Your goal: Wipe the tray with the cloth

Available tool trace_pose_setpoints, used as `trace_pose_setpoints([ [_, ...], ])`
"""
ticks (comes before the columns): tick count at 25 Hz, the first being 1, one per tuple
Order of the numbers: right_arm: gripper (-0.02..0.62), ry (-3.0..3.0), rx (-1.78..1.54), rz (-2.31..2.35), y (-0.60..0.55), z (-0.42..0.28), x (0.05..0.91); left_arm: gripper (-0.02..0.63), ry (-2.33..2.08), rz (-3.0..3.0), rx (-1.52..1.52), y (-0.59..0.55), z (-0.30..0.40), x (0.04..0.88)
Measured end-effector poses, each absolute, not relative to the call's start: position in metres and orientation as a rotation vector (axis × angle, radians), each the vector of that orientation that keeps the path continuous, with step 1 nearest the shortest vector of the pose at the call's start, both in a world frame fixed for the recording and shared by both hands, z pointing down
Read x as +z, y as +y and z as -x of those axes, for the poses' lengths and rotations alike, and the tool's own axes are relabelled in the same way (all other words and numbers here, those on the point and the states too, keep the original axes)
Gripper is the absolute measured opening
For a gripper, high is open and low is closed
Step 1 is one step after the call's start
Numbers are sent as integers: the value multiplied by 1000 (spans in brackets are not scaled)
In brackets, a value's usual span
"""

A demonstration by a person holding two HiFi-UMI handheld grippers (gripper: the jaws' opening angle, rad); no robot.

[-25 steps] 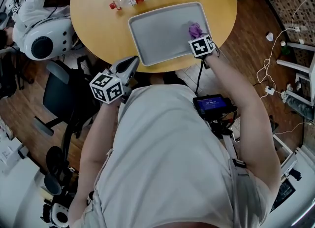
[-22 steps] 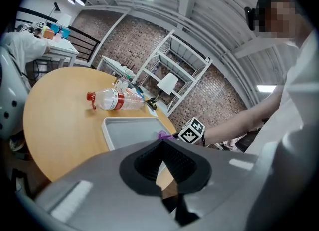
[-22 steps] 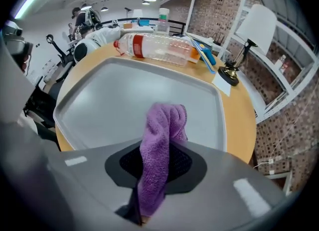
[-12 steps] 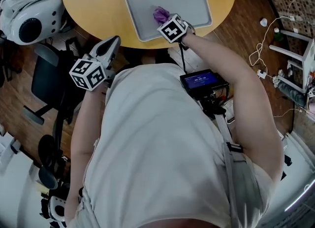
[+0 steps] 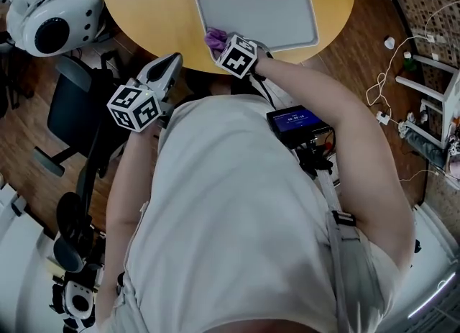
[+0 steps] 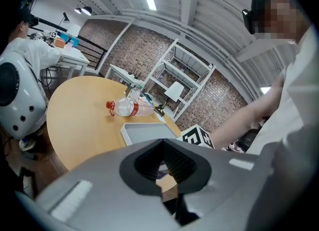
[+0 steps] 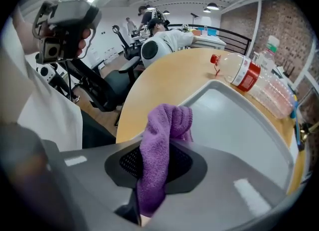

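Observation:
A grey tray (image 5: 267, 9) lies on the round wooden table (image 5: 147, 8). My right gripper (image 5: 220, 44) is shut on a purple cloth (image 5: 213, 37) at the tray's near left corner, by the table's edge. In the right gripper view the cloth (image 7: 164, 135) hangs pinched between the jaws of the right gripper (image 7: 157, 164), just before the tray (image 7: 239, 125). My left gripper (image 5: 171, 64) hangs off the table's near left side, shut and empty. The left gripper view looks over the table (image 6: 79, 120) to the tray (image 6: 144, 131).
A plastic bottle with a red cap (image 7: 254, 78) lies on the table beyond the tray. A white rounded machine (image 5: 54, 26) and a black chair (image 5: 79, 123) stand to the left. A screen device (image 5: 296, 119) hangs at the person's chest. Cables (image 5: 388, 87) lie on the floor at right.
My right gripper has dragged the purple cloth from the tray's right side across to its near left corner. The left gripper has stayed beside the table.

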State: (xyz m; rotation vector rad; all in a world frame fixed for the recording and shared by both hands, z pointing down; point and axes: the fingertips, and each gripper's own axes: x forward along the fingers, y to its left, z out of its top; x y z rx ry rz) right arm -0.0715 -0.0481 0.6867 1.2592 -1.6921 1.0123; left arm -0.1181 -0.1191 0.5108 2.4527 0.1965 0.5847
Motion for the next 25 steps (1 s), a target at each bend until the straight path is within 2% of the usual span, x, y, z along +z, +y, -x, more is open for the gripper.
trace_pose_setpoints([
  [9,78,-1781,989,-1055,-16,66,697,0,218,-2454,586,-120,110,521],
  [25,81,-1411,1138,-1526,152,-149,700,0,246,-2460,612,-62,43,508],
])
